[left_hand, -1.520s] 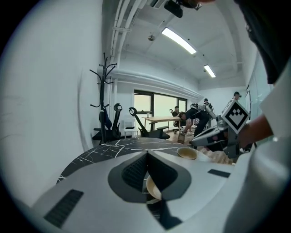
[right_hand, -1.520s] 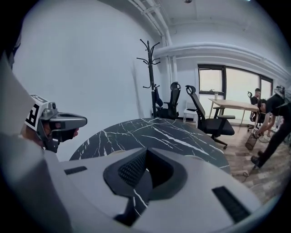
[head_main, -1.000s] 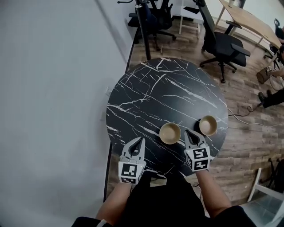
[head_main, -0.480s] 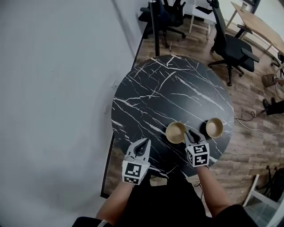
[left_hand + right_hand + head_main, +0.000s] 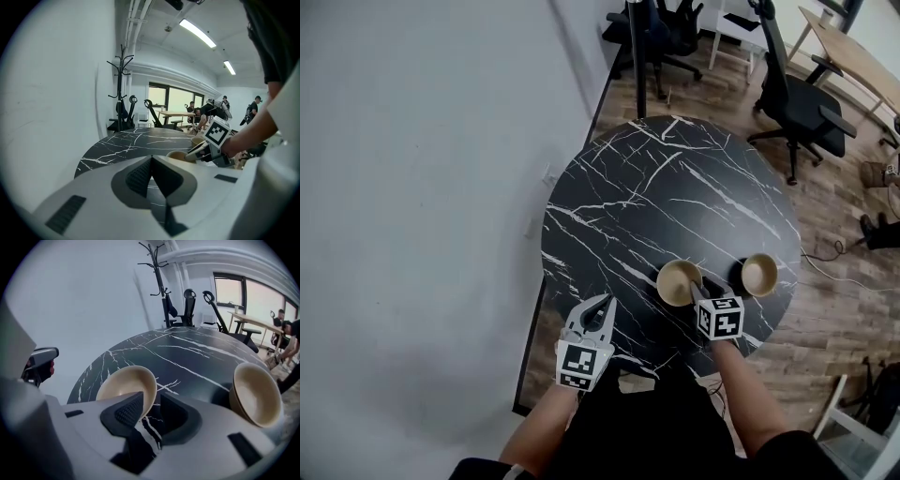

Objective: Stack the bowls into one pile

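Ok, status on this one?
Left gripper shut, empty. Right gripper jaws just opening, rim of near bowl between them. Second bowl apart, unstacked. Nothing between bowls.

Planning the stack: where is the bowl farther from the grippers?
In the head view the right-hand bowl stands near the marble table's right edge, right of the other bowl and apart from it.

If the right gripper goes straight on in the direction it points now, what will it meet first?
Probably the rim of the nearer bowl. The right gripper points down at it; its jaws have just been opening, and the rim seems to lie between them.
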